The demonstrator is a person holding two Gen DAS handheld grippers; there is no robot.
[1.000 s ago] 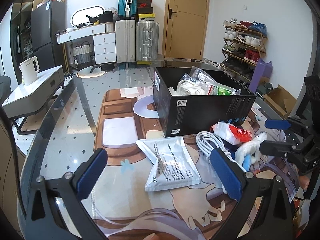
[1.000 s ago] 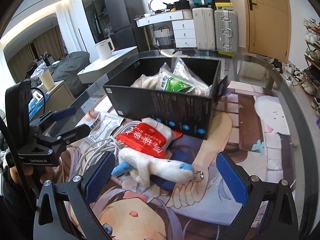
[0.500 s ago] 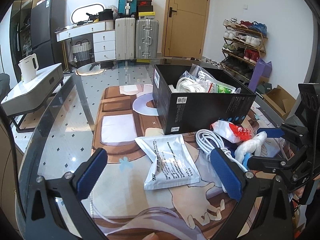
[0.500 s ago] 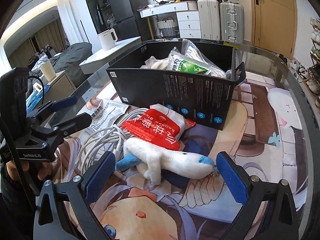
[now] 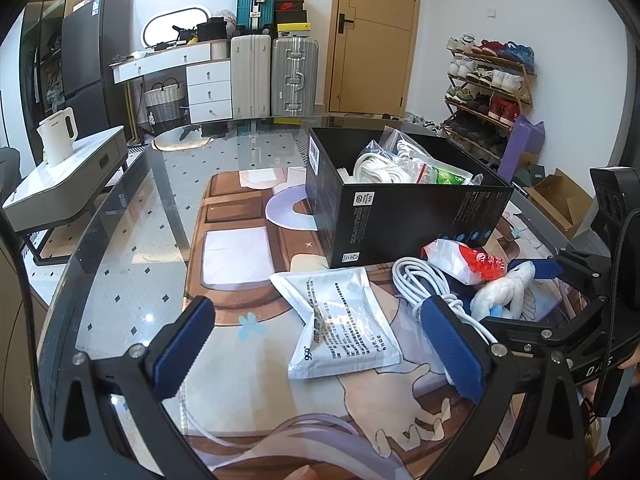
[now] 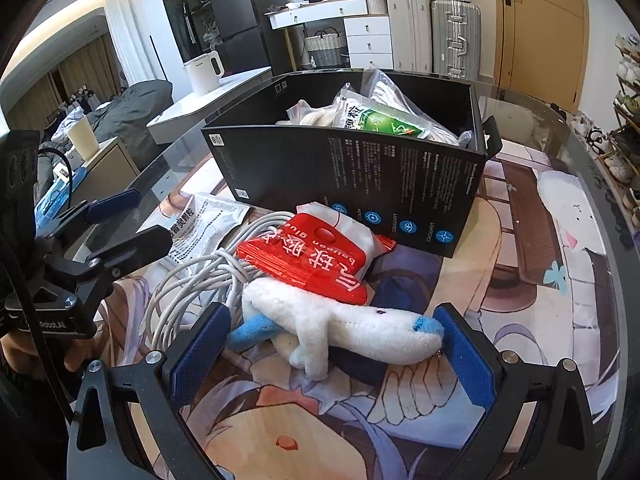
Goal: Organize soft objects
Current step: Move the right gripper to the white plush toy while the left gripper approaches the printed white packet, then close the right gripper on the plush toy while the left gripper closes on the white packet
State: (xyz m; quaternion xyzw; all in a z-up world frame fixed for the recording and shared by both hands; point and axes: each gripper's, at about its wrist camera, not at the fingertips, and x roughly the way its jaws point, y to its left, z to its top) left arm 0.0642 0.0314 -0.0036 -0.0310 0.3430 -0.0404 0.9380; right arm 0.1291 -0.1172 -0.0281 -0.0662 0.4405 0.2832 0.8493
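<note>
Right hand-held gripper [image 6: 332,354] sits spread around the plush toy [image 6: 340,330]; closing could snag the cable [image 6: 192,280] or drag the red packet [image 6: 316,260].

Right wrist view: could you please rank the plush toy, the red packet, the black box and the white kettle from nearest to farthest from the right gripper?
1. Plush toy: lying between the open fingers of the right gripper.
2. Red packet: just beyond the toy, resting against it.
3. Black box: behind the packet, mid-table.
4. White kettle: off the table, far left on a side cabinet.
</note>
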